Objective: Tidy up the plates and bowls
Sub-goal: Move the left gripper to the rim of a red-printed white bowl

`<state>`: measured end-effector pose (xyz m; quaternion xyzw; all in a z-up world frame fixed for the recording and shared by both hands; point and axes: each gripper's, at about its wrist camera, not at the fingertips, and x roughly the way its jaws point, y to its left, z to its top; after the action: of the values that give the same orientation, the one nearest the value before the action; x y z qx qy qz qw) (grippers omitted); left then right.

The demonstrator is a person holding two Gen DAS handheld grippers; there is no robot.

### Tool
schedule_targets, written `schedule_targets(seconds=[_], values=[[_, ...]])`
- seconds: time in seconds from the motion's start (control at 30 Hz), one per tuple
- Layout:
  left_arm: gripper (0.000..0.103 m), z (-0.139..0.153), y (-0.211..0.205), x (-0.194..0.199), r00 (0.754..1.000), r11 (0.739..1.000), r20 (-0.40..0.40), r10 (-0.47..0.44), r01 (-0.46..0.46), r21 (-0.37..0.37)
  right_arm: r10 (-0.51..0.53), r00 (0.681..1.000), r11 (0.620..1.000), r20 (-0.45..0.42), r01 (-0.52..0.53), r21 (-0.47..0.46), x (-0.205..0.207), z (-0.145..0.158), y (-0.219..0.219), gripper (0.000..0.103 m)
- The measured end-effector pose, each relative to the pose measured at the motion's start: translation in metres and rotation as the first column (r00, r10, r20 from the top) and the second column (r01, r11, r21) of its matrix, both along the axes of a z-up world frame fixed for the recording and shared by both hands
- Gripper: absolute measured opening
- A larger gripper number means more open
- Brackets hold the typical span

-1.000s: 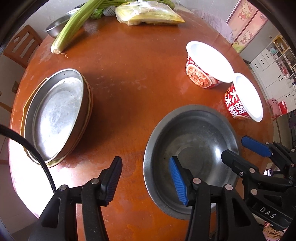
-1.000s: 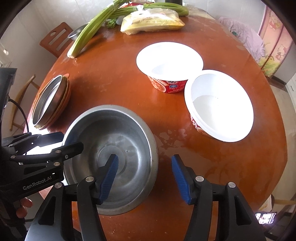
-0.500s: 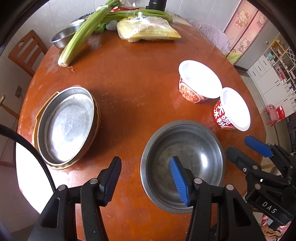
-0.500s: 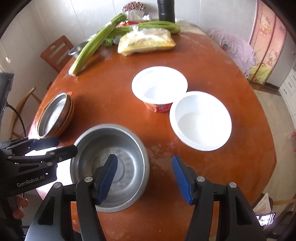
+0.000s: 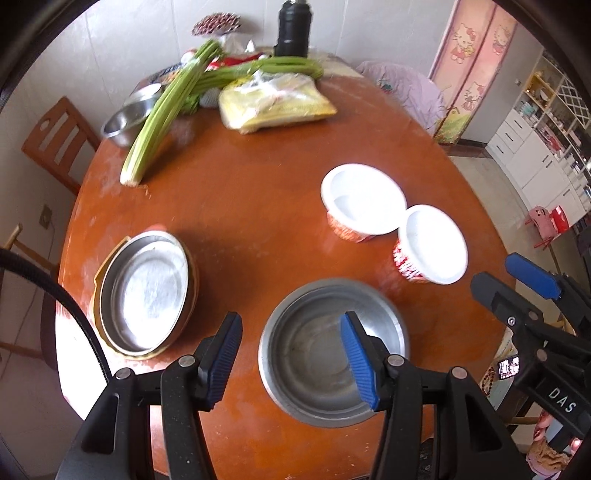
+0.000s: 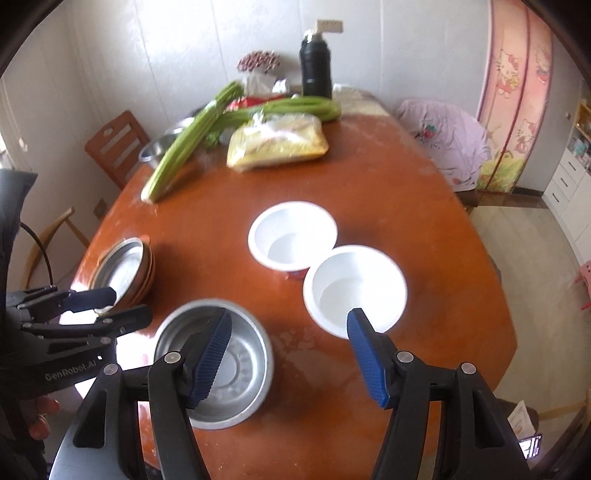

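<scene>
A steel bowl (image 5: pixel 314 354) (image 6: pixel 240 365) stands empty near the front edge of the round brown table (image 5: pixel 258 206). At the left sits a stack of steel plates (image 5: pixel 147 291) (image 6: pixel 122 269). Two white instant-noodle bowls (image 6: pixel 291 234) (image 6: pixel 354 286) touch each other at the right. My left gripper (image 5: pixel 291 316) hangs open high above the steel bowl's left rim, holding nothing. Above the gap between the steel bowl and the nearer white bowl is my right gripper (image 6: pixel 290 313). Its jaws are opening and nothing is between them. Each gripper shows at the edge of the other's view.
Celery stalks (image 5: pixel 166 110), a yellow plastic bag (image 5: pixel 273 101), a small steel bowl (image 5: pixel 129 122) and a black flask (image 5: pixel 293 27) crowd the far side. A wooden chair (image 5: pixel 55 144) stands at the left, and a chair draped in pink cloth (image 6: pixel 447 133) at the right.
Both grippers have risen away from the steel bowl, so the table looks smaller and more of the room shows. The right jaws have widened a little.
</scene>
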<state>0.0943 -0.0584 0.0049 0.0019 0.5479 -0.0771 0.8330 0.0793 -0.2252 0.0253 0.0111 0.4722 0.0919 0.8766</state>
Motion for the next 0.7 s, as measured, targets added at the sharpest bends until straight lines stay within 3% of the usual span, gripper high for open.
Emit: schedule_targets(seconds=[0.33,0.7], values=[[0.055,0.025,-0.031,0.009,0.998,0.999,0.038,-0.051,0.052,-0.008,-0.065,0.996,0.998,0.069,0.065,0.0,0.001,0.03,-0.03,0.067],[0.055,0.022,-0.061,0.028,0.995,0.995,0.011,-0.095,0.095,-0.023,-0.131,0.989,0.991,0.075,0.131,-0.005,0.009,0.034,-0.064,0.067]])
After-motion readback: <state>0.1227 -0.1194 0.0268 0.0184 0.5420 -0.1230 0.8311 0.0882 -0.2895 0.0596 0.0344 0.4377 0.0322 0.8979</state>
